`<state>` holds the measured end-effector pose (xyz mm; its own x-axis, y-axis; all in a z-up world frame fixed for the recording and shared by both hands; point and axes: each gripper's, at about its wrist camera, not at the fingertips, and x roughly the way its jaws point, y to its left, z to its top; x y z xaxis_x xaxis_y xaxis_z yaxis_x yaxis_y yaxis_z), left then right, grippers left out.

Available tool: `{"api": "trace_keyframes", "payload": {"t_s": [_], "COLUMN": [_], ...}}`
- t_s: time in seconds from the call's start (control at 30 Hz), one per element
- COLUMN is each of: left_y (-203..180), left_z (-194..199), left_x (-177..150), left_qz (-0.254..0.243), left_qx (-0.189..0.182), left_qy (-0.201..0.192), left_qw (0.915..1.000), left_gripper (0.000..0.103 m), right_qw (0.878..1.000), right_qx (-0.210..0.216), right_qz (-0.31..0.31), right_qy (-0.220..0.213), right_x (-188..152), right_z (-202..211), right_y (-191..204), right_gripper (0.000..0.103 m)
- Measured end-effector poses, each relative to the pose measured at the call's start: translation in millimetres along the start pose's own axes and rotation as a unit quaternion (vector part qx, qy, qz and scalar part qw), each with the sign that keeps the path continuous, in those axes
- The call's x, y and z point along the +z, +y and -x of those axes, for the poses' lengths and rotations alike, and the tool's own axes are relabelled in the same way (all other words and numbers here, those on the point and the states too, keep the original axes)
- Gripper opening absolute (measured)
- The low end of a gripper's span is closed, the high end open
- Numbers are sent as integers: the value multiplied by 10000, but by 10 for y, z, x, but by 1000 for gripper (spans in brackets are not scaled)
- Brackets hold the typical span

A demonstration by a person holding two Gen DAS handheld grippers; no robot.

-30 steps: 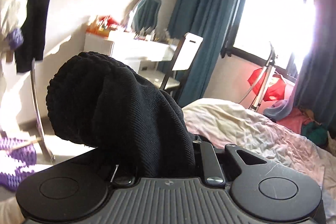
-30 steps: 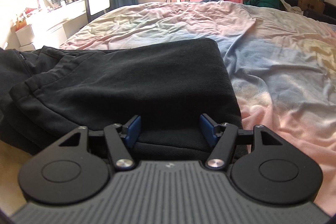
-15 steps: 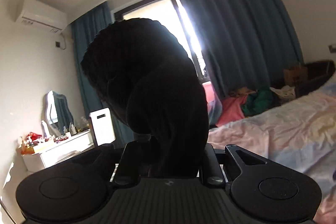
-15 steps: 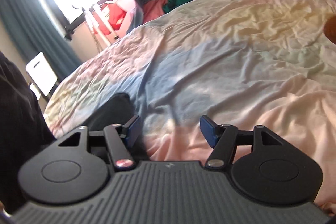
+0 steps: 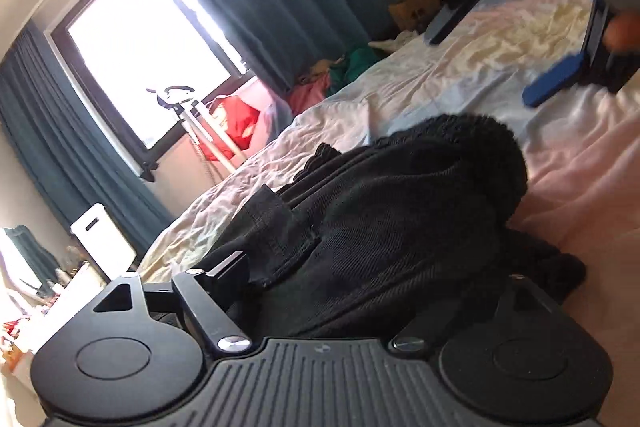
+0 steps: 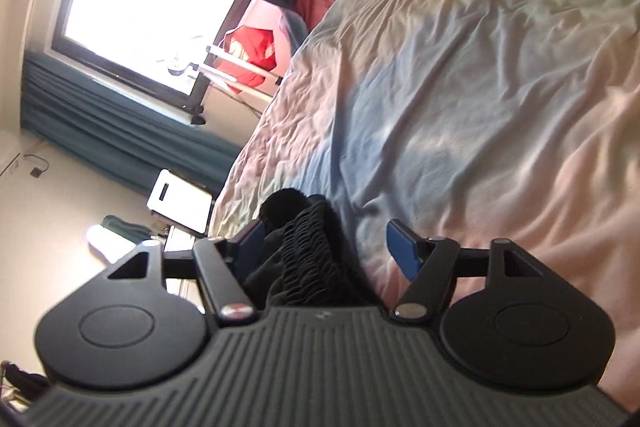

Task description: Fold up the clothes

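A black garment (image 5: 392,211) with a ribbed cuff lies bunched on the pastel bed sheet (image 5: 460,83) right in front of my left gripper (image 5: 360,267). The left jaws stand wide apart with the cloth draped between and over them; the right finger is hidden under it. My right gripper (image 5: 488,67) shows in the left wrist view at the upper right, open, with blue pads (image 5: 554,85), above the bed. In the right wrist view the right gripper (image 6: 324,243) is open and the garment's ribbed edge (image 6: 310,251) lies between its fingers, not pinched.
The wrinkled sheet (image 6: 480,87) fills the bed. Beyond it are a window (image 5: 152,43) with teal curtains, a stand with a red garment (image 5: 232,119), a pile of clothes (image 5: 340,67), a paper bag (image 5: 412,7) and a white chair (image 5: 104,243).
My left gripper swung down from high in the air to the bed and opened, and the black garment now rests on the sheet. My right gripper rolled sideways and moved over the garment.
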<state>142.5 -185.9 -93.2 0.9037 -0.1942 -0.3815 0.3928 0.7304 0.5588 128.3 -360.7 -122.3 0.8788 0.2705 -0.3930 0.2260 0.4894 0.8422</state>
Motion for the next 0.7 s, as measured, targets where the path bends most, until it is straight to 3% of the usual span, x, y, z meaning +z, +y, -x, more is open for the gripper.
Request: {"api": "trace_keyframes", "payload": {"t_s": [0.07, 0.23, 0.33, 0.4, 0.43, 0.53, 0.7], "left_y": [327, 737, 913, 1029, 1076, 1193, 1438], "left_z": [339, 803, 899, 972, 966, 1044, 1031], "left_x": [-237, -540, -732, -851, -883, -1046, -1201], "left_qz": [340, 309, 847, 1211, 1319, 1895, 2650], "left_qx": [-258, -174, -215, -104, -74, -283, -538], "left_qy": [-56, -331, -51, 251, 411, 1001, 1235], "left_qw": [9991, 9988, 9962, 9923, 9904, 9764, 9548], "left_gripper": [82, 80, 64, 52, 51, 50, 48], "right_qw": [9997, 9977, 9962, 9956, 9949, 9915, 9869], "right_qx": [2, -207, -127, -117, -94, -189, -330], "right_qz": [115, 216, 77, 257, 473, 785, 661], "right_qy": [213, 603, 863, 896, 891, 1025, 1432], "right_x": [-60, -193, -253, -296, -320, -417, -519], "right_z": [-81, -258, -326, -308, -292, -326, -512], "right_y": [58, 94, 89, 185, 249, 309, 128], "right_gripper": [86, 86, 88, 92, 93, 93, 95]}}
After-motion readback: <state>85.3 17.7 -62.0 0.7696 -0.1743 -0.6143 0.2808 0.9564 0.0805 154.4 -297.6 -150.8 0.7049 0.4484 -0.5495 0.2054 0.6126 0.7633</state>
